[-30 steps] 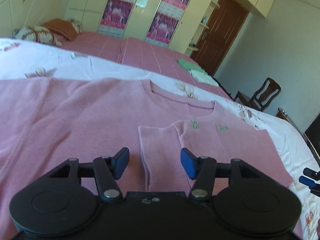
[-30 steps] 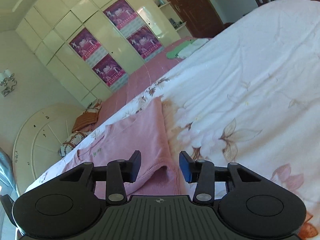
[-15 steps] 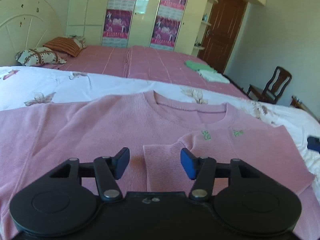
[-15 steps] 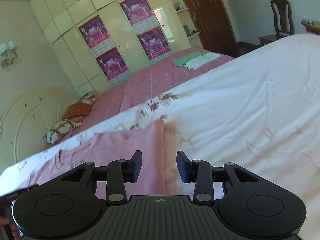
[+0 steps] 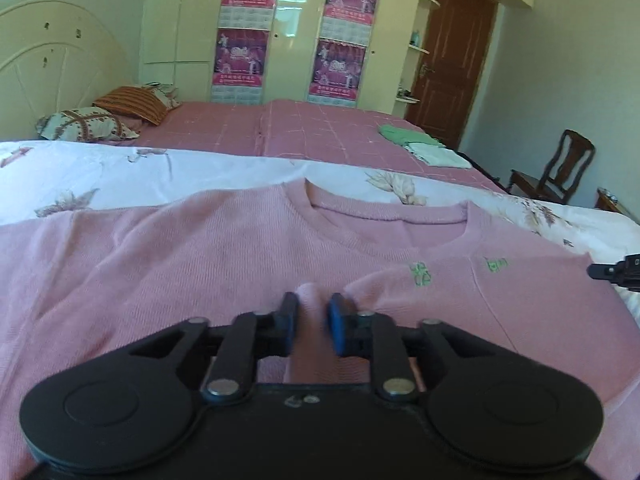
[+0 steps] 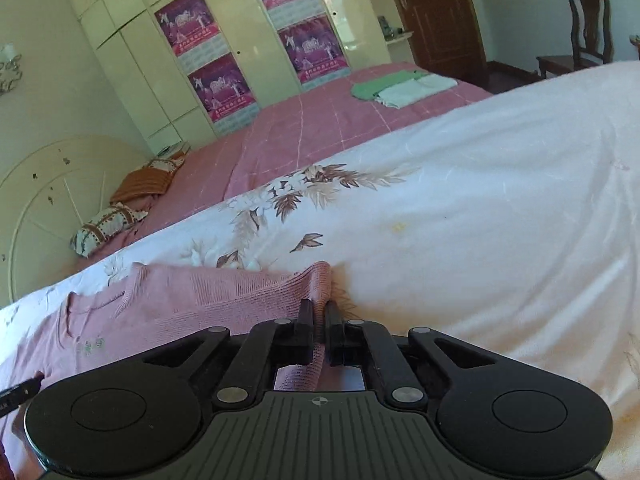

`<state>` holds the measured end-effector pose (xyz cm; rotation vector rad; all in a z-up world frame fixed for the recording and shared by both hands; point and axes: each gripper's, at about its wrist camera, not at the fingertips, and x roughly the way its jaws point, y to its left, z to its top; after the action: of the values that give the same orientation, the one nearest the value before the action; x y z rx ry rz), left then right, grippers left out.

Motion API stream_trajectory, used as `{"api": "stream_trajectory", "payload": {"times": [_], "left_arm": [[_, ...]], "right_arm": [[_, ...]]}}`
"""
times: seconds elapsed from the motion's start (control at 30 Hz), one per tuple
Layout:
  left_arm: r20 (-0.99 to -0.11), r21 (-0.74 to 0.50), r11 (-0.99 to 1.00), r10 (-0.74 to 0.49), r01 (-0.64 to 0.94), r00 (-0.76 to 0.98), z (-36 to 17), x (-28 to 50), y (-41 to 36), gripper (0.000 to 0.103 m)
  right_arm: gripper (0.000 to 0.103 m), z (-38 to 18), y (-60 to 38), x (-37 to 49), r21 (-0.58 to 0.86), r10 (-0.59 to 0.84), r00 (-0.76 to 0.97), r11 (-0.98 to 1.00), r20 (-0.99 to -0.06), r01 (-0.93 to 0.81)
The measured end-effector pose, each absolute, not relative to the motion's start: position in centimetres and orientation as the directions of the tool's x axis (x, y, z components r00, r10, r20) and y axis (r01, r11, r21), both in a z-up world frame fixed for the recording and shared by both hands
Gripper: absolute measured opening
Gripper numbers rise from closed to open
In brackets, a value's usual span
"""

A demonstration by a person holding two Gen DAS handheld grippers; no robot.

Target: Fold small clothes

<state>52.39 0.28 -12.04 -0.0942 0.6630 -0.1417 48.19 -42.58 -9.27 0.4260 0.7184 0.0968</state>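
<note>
Both grippers closed onto sweater [image 5: 200, 264]

Bright daylight, glare on glossy wardrobe doors [image 5: 288, 12], fisheye bending at edges, dark corner vignetting, slight blur.

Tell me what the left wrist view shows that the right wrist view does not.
Only the left wrist view: the left gripper, its jaws closing on a raised fold of the pink sweater.

Only the right wrist view: the right gripper shut on the sweater's edge, and a wall lamp.

Both: the sweater, the floral sheet, the green clothes and the wooden chair.
</note>
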Motion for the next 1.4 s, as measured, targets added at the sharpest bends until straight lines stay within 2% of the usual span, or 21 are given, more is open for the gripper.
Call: {"api": "stream_trajectory", "payload": {"times": [0.03,0.07,0.17,0.3,0.37,0.43,0.5,0.57,0.63,0.73,0.77,0.83,0.9,0.93,1.0,1.07,1.13,1.3,1.33,1.37,1.4], "left_arm": [[-0.595,-0.120,0.991,-0.125,0.067,0.794,-11.4,51.9,0.5,0.047],[-0.566,-0.107,0.993,-0.103,0.051,0.818,-10.7,51.1,0.7,0.056],[-0.519,-0.150,0.983,-0.169,0.106,0.838,-8.8,49.1,0.3,0.054],[-0.528,-0.096,0.962,-0.266,0.255,0.806,-9.4,47.4,-4.1,0.055],[-0.638,-0.072,0.959,-0.257,0.276,0.726,-11.7,48.4,-5.6,0.057],[-0.619,-0.031,0.959,-0.239,0.281,0.748,-11.7,47.7,-6.1,0.054],[-0.594,-0.069,0.954,-0.275,0.293,0.756,-10.9,46.3,-5.7,0.056],[-0.567,-0.074,0.951,-0.287,0.299,0.772,-10.7,44.8,-5.4,0.063],[-0.599,-0.073,0.951,-0.283,0.301,0.749,-11.8,44.4,-5.7,0.066],[-0.609,-0.012,0.954,-0.245,0.301,0.754,-12.3,44.1,-6.5,0.065],[-0.605,-0.030,0.954,-0.255,0.299,0.755,-11.6,43.9,-6.3,0.065],[-0.566,-0.058,0.956,-0.268,0.286,0.779,-10.7,42.8,-5.0,0.067],[-0.632,-0.026,0.965,-0.219,0.262,0.744,-11.9,43.3,-3.9,0.067],[-0.639,-0.059,0.963,-0.240,0.265,0.731,-12.6,43.5,-2.9,0.069],[-0.636,-0.117,0.959,-0.272,0.257,0.723,-12.0,43.5,-1.6,0.065],[-0.612,-0.118,0.969,-0.245,0.219,0.752,-11.0,42.6,0.1,0.066],[-0.588,-0.173,0.970,-0.242,0.173,0.772,-10.2,41.5,3.4,0.066],[-0.566,-0.251,0.963,-0.067,-0.095,0.822,-9.1,37.2,15.8,0.067],[-0.572,-0.253,0.955,-0.018,-0.155,0.820,-9.1,36.5,18.1,0.067],[-0.581,-0.242,0.944,0.044,-0.224,0.812,-9.1,35.7,20.8,0.068],[-0.593,-0.238,0.931,0.088,-0.278,0.801,-9.3,35.1,23.2,0.069]], "right_arm": [[0.003,-9.0,-42.7,48.2,0.412,0.228,0.750,0.909,-0.621,0.065],[0.006,-8.6,-42.8,48.0,0.411,0.218,0.750,0.908,-0.625,0.079],[0.007,-6.5,-42.7,45.3,0.389,0.219,0.793,0.921,-0.569,0.024],[0.006,-6.2,-40.3,42.4,0.311,0.264,0.770,0.946,-0.580,-0.090],[0.006,-7.9,-38.9,42.3,0.231,0.236,0.720,0.967,-0.653,-0.108],[0.006,-8.6,-38.6,42.1,0.210,0.214,0.724,0.973,-0.655,-0.097],[0.006,-7.4,-38.4,41.2,0.191,0.186,0.751,0.978,-0.633,-0.081],[0.006,-6.1,-38.4,39.0,0.193,0.197,0.788,0.976,-0.583,-0.101],[0.006,-5.9,-38.2,36.7,0.194,0.204,0.794,0.975,-0.573,-0.111],[0.006,-8.9,-36.7,35.9,0.138,0.191,0.715,0.982,-0.672,-0.132],[0.006,-9.0,-36.3,35.5,0.113,0.176,0.741,0.984,-0.648,-0.134],[0.007,-8.1,-35.4,36.3,0.098,0.146,0.736,0.989,-0.661,-0.109],[0.007,-6.9,-35.3,36.0,0.137,0.152,0.778,0.987,-0.610,-0.086],[0.007,-6.6,-35.0,35.9,0.158,0.160,0.782,0.984,-0.603,-0.080],[0.007,-7.4,-34.2,36.5,0.193,0.182,0.736,0.979,-0.652,-0.072],[0.007,-8.5,-33.4,37.0,0.183,0.156,0.684,0.983,-0.713,-0.033],[0.007,-7.9,-33.0,35.9,0.213,0.163,0.713,0.977,-0.682,-0.019],[0.008,-7.4,-32.0,34.8,0.290,0.179,0.735,0.957,-0.654,0.025],[0.024,-7.4,-31.7,35.1,0.293,0.173,0.735,0.956,-0.656,0.037],[0.068,-7.3,-31.3,35.3,0.294,0.160,0.736,0.954,-0.658,0.057],[0.085,-7.2,-30.9,35.2,0.306,0.149,0.751,0.949,-0.643,0.073]]}}
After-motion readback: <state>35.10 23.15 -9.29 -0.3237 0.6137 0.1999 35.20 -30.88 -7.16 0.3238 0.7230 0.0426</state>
